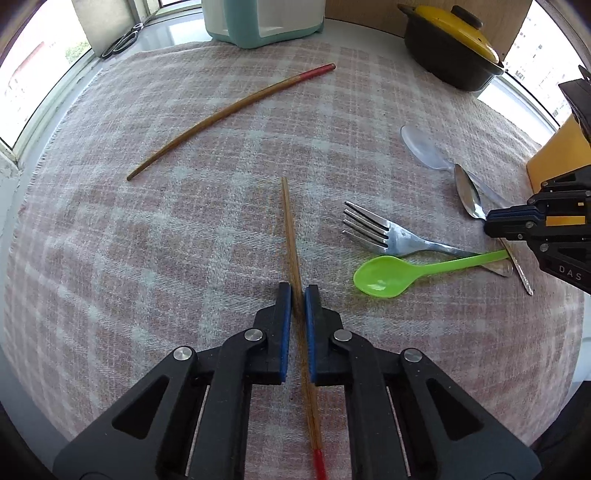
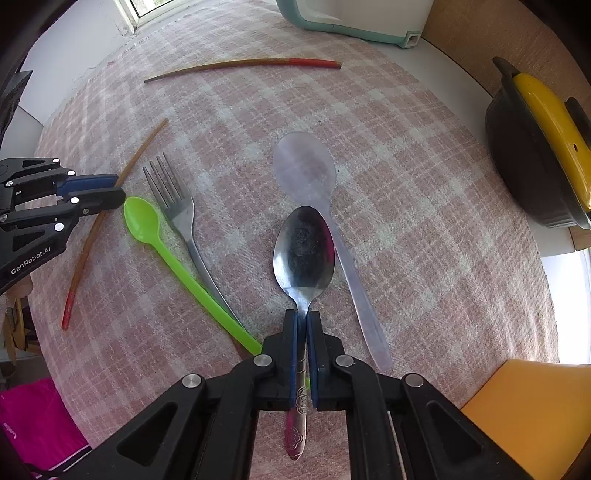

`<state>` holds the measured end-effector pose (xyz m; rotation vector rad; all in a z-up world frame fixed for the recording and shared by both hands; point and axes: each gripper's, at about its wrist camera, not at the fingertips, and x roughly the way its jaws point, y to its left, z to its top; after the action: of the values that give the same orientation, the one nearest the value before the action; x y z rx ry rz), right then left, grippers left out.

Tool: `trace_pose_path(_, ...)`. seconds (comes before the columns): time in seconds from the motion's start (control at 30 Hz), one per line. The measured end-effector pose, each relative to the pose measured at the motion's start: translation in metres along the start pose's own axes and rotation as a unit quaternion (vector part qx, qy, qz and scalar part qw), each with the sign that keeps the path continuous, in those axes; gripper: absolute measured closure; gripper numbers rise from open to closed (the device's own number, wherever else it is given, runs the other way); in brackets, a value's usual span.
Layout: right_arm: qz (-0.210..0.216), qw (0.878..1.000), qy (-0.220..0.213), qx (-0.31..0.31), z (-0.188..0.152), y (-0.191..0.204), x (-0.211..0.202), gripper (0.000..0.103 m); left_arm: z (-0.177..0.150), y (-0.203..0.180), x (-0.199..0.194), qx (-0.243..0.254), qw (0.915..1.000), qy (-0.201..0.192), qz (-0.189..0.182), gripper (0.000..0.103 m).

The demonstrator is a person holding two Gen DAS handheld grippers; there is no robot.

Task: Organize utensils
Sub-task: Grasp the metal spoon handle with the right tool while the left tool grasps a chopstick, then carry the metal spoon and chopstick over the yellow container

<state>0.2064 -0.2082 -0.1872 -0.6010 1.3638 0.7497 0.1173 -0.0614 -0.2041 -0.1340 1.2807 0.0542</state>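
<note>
My left gripper is shut on a wooden chopstick with a red end, which points away over the checked cloth. My right gripper is shut on the neck of a metal spoon. A second red-ended chopstick lies apart at the far side; it also shows in the right wrist view. A metal fork, a green plastic spoon and a clear plastic spoon lie on the cloth between the grippers. The left gripper also shows in the right wrist view.
A black pot with a yellow lid stands at the far right. A white and teal container stands at the back. Scissors lie on the sill. A yellow box stands at the near right. A pink bag sits at the lower left.
</note>
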Motion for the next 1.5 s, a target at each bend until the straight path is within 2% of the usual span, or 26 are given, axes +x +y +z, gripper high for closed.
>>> trace_pose_path(0.1, 0.011, 1.0, -0.01, 0.019, -0.004, -0.004, -0.001, 0.101, -0.003, 0.011, -0.004, -0.031, 0.9991, -0.007, -0.028, 0.1)
trace_pose_path(0.23, 0.02, 0.998, -0.032, 0.041, -0.014, -0.014, -0.01, 0.101, -0.008, 0.019, -0.026, -0.052, 0.9966, -0.04, -0.05, 0.1)
trace_pose_path(0.53, 0.02, 0.99, -0.104, 0.094, -0.035, -0.021, -0.042, 0.101, -0.014, 0.03, -0.055, -0.109, 0.9835, -0.084, -0.118, 0.1)
trace_pose_path(0.83, 0.011, 0.973, -0.177, 0.146, -0.051, -0.025, -0.076, 0.101, -0.008, 0.013, -0.07, -0.075, 0.9833, -0.102, -0.131, 0.1)
trace_pose_path(1.23, -0.013, 0.963, -0.222, 0.151, -0.048, -0.013, -0.101, 0.101, -0.001, 0.019, -0.09, -0.055, 0.9823, -0.122, -0.131, 0.1)
trace_pose_path(1.5, -0.022, 0.951, -0.268, 0.154, -0.05, -0.01, -0.139, 0.101, 0.014, 0.013, -0.117, -0.046, 0.9757, -0.154, -0.148, 0.1)
